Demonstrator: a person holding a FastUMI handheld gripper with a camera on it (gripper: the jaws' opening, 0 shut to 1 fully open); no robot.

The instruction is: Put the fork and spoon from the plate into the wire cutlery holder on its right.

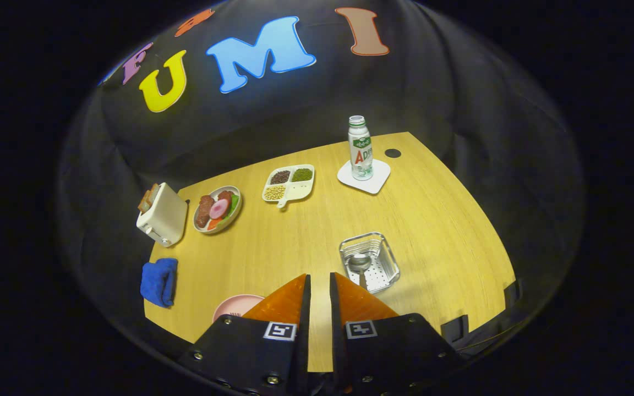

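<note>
My wooden table (306, 247) carries everything, and I hold the gripper (318, 281) high above its near edge, fingers drawn to a narrow gap with nothing between them. Just ahead and right of my fingers sits the wire cutlery holder (387, 254); the spoon (359, 263) already lies inside it. The pink plate (231, 304) peeks out beside my left finger. I cannot make out the fork on it, so I judge the job half done at least
</note>
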